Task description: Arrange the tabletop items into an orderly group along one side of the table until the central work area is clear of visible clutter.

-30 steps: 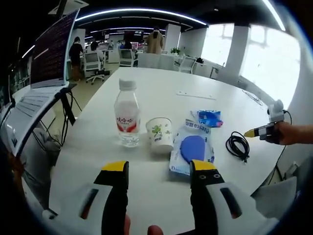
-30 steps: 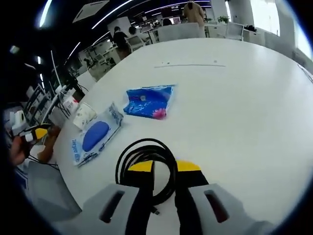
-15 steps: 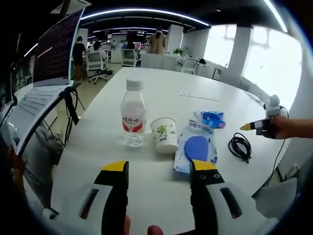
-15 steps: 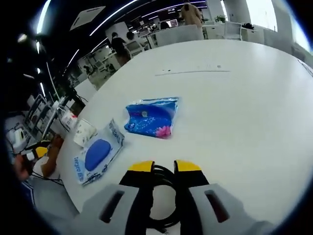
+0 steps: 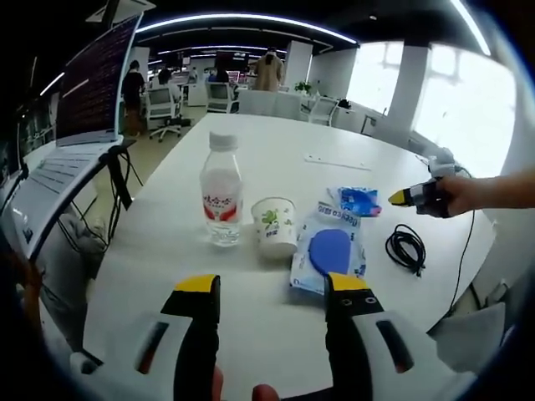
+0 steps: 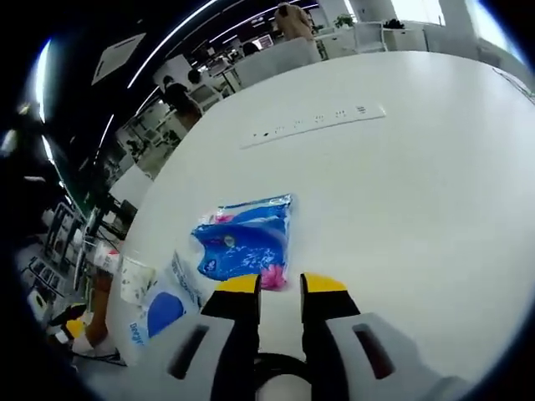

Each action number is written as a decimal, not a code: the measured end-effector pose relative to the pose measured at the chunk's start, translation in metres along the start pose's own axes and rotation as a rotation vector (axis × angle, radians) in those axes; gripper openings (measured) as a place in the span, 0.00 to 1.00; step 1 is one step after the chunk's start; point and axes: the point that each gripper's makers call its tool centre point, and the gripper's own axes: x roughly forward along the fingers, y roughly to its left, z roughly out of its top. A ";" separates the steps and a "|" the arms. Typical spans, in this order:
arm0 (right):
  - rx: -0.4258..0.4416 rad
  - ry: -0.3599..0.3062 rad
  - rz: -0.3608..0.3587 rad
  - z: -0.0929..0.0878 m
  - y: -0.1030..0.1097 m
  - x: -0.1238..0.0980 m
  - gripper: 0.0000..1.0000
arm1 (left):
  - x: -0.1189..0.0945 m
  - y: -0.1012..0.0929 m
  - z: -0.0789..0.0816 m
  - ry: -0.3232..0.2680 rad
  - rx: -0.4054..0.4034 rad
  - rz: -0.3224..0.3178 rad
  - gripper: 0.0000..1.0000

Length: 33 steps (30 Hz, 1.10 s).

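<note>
The clutter sits in a loose row near the tabletop's near edge, as the left gripper view has it: water bottle (image 5: 217, 200), paper cup (image 5: 273, 225) just beside it, a clear packet with a blue pad (image 5: 328, 255) touching or nearly touching the cup, a blue tissue pack (image 5: 358, 200) behind that, and a coiled black cable (image 5: 406, 247) apart, toward the right-hand edge. My left gripper (image 5: 274, 288) hovers short of the cup and packet, jaws spread, holding nothing. My right gripper (image 6: 281, 286) hangs above the table with the tissue pack (image 6: 244, 244) just past its tips, jaws apart by a narrow gap and nothing between them; an arc of the cable (image 6: 280, 361) shows low between its arms. Risks, as I judge them: the bottle is tall and the cup light, so a sideways brush from a jaw could tip either; the cable lies close to the edge and a careless drag could pull it off. Open room: the far and central tabletop (image 6: 418, 167) is bare apart from a thin strip (image 6: 318, 124), so there is ample space to move.
</note>
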 end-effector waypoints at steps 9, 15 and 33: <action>0.055 0.029 -0.028 0.021 -0.025 0.042 0.14 | -0.007 0.001 0.000 -0.006 -0.012 0.012 0.50; 0.039 0.043 -0.047 0.023 -0.033 0.051 0.00 | -0.014 0.007 -0.001 -0.006 -0.018 0.034 0.50; 0.045 -0.011 -0.072 0.008 -0.065 0.013 0.00 | -0.012 0.001 -0.004 0.000 -0.001 0.026 0.50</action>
